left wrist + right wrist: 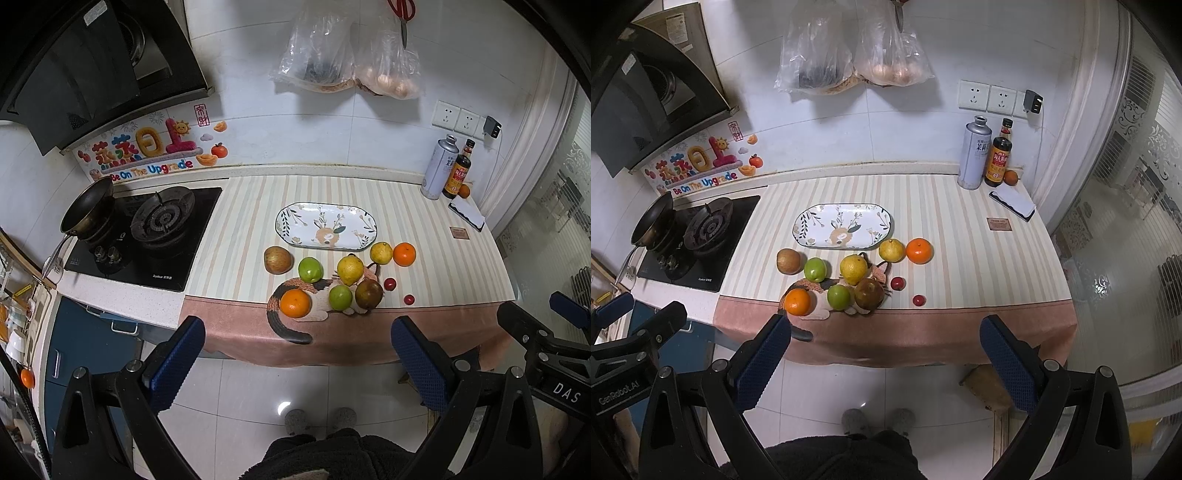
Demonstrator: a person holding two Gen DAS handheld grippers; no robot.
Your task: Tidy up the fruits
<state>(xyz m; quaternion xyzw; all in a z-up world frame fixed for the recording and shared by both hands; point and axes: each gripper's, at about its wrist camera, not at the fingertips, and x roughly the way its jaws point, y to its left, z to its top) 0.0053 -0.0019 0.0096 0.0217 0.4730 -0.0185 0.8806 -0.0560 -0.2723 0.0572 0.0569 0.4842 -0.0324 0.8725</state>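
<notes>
Hovering short of the counter's front edge, over the tiled floor, the left gripper [297, 343] and the right gripper [884, 343] are both holding their blue-padded jaws wide apart with nothing between them. Fruit is crowding the near middle of the striped cream cloth [424, 221], whose pink hem is hanging over the edge: a russet apple [277, 260], two green apples [310, 269] [340, 297], a yellow pear [350, 270], a brown pear [369, 293], a small yellow citrus [381, 253], two oranges [295, 303] [404, 254] and two small red fruits [389, 283] [408, 299]. Several are sitting on a cat-shaped mat [291, 328], covering most of it, while its tail is curling over the hem. Just behind them the oval floral ceramic plate [295, 218] is lying bare, its long axis running left to right along the counter. Open cloth is stretching to the right of the fruit and behind the plate; the black gas stove [147, 229] is bounding the left side, and a grey metal can [439, 168] and a dark sauce bottle [458, 171] are standing in the back right corner. A third orange [464, 191] is peeking out, half hidden behind that bottle. Contents of the two hanging plastic bags [347, 55] are hard to make out.
</notes>
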